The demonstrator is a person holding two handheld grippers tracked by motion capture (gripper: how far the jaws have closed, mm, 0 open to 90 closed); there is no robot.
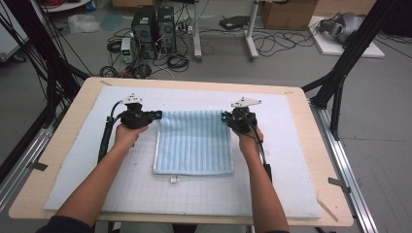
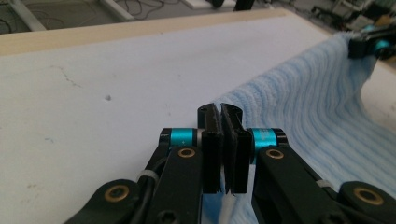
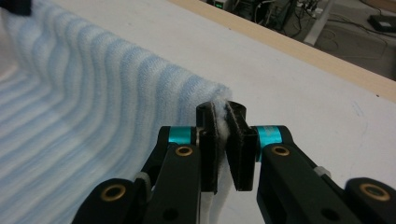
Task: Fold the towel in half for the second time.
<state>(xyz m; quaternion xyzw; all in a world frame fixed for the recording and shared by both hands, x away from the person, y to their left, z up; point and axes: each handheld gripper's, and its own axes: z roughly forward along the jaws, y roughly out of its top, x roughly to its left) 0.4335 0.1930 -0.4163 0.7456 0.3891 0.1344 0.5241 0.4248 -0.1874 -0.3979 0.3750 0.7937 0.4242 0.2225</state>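
Spanning most of the frame in the high view: wooden counter [image 1: 63,145] topped with a white gridded mat [image 1: 126,189] that covers nearly all of it. Floor behind is cluttered with cables, 2 PC towers [image 1: 154,26] and a cardboard box [image 1: 289,13] at far right.

Blue striped towel [image 1: 194,141] sits mid-mat, folded to a rough rectangle. Near edge lies flat on the mat, small white tag [image 1: 174,180] poking out just below its near-left corner. Far edge is lifted off the mat at both corners; cloth sags between the 2 grip points, visible as a draped ridge in both gripper views.

Person's forearms enter from the near side, 1 hand per gripper.

Left gripper [image 1: 156,115]: at the towel's far-left corner, fingers [image 2: 212,140] clamped tight, towel edge pinched between them, white hem showing below the pads.

Right gripper [image 1: 224,116]: at the towel's far-right corner, fingers [image 3: 209,140] closed on the towel corner, bunched white-blue fabric visible squeezed between the pads.

Both grippers level with each other, well apart, towel's far edge stretched between them.
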